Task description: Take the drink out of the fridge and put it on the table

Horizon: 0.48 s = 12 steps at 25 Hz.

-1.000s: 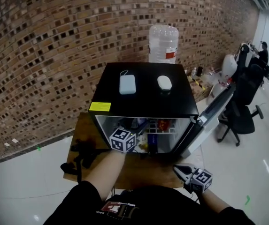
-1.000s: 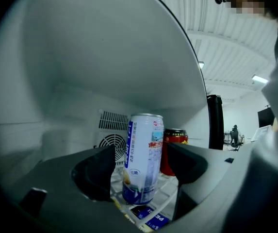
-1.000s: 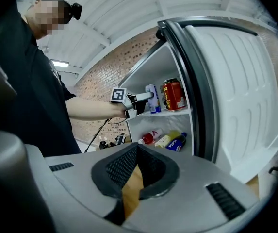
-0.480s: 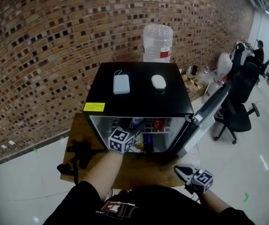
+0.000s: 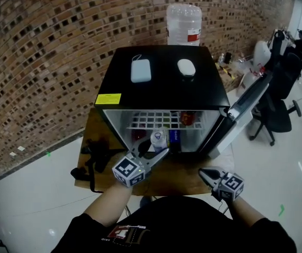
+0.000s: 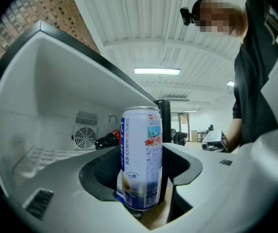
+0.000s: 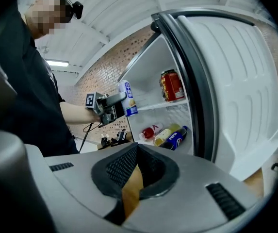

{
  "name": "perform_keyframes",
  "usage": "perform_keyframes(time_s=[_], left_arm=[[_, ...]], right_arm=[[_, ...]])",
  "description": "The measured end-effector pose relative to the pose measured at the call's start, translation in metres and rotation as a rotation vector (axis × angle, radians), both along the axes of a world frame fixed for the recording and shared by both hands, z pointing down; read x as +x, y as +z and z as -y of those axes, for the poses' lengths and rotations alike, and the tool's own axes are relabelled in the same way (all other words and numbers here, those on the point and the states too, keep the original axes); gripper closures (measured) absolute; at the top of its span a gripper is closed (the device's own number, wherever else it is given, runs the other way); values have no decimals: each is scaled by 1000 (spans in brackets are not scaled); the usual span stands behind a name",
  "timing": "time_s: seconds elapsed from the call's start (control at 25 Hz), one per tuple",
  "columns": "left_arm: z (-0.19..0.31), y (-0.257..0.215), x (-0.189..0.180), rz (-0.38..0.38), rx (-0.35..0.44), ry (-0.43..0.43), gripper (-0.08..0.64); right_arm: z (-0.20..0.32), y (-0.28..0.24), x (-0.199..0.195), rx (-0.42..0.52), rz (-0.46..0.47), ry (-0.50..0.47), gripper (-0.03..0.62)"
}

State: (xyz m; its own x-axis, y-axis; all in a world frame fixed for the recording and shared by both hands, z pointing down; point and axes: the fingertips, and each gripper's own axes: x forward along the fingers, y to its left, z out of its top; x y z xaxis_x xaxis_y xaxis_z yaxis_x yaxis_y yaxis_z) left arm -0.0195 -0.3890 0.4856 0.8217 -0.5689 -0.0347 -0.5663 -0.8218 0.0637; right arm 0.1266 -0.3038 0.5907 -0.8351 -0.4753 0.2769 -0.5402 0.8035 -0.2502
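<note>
White can [image 6: 141, 157] in left gripper [image 5: 153, 147], forearm [image 5: 106, 207] outstretched

looking like open-plan office or lab floor. brick wall [image 5: 45, 46] running behind, glossy pale floor [image 5: 24, 210] reflecting light. black office chairs [image 5: 278, 107] standing at right, person [image 5: 300, 38] showing beyond them. strip lights [image 6: 156, 71] glowing on white ceiling. mini fridge [image 5: 161, 83] sitting on small wooden table [image 5: 178, 177], leaving front edge bare; water-cooler bottle [image 5: 184, 24] standing behind.

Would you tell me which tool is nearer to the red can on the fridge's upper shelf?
Left. The left tool, gripping a blue-and-white can, is at the fridge opening, just left of the red can; the right tool is lower, outside, beside the open door.
</note>
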Motion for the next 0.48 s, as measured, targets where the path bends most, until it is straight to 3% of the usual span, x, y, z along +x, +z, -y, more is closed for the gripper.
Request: perform_keyframes(time_s=[0.16, 0.48], left_arm=[[-42, 57, 6, 25, -59, 64, 314], [-93, 165, 16, 91, -188, 106, 314]], right_arm=[[-6, 11, -8, -22, 3, -13, 598], [-28, 44, -19, -73, -22, -39, 598]])
